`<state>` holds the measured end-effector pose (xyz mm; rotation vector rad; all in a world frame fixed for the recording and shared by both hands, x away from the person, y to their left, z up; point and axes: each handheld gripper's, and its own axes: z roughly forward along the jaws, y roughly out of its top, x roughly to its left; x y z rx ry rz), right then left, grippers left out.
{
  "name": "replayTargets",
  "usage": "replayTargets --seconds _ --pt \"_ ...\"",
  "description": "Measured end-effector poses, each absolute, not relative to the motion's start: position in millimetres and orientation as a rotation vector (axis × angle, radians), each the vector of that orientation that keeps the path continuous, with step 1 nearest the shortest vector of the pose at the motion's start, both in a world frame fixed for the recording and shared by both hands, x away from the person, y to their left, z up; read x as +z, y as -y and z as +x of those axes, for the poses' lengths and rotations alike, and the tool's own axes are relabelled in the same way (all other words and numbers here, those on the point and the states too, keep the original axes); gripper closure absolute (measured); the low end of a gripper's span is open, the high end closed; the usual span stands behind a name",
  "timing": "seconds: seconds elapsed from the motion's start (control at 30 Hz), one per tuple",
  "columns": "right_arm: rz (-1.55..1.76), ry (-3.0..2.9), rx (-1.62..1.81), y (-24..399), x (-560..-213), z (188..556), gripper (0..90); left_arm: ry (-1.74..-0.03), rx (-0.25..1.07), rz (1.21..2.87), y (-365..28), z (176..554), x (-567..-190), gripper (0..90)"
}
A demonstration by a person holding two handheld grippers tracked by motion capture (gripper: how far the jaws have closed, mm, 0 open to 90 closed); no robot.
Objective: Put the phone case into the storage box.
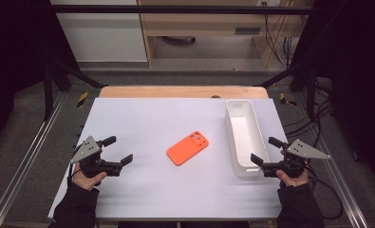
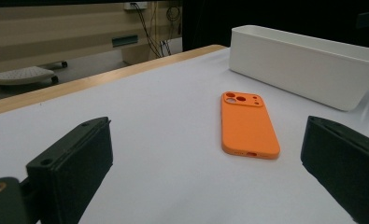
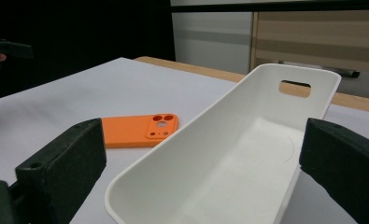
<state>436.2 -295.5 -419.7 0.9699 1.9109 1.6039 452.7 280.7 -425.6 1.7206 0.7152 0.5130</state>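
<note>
White table [image 1: 142,190], left gripper [image 1: 117,150] and right gripper [image 1: 266,150] both spread wide, holding nothing

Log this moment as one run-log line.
left gripper: open, empty | right gripper: open, empty | orange phone case: flat mid-table | white bin: empty, right of case

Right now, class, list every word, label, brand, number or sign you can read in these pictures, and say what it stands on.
None can be read.
Orange phone case: plain, no brand or print shows.
White bin: blank inside and out.
Left gripper and right gripper: no markings legible.
Yellow-and-black hazard strip beside the table: stripes, no words.
</note>
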Motion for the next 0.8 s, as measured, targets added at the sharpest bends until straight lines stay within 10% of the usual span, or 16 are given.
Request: replayTargets --seconds 0.8 --pt "0.953 -1.949 1.558 292.7 -421.4 436.9 0.4 -0.710 0.516 1.728 -269.4 450.8 -419.2 1.8"
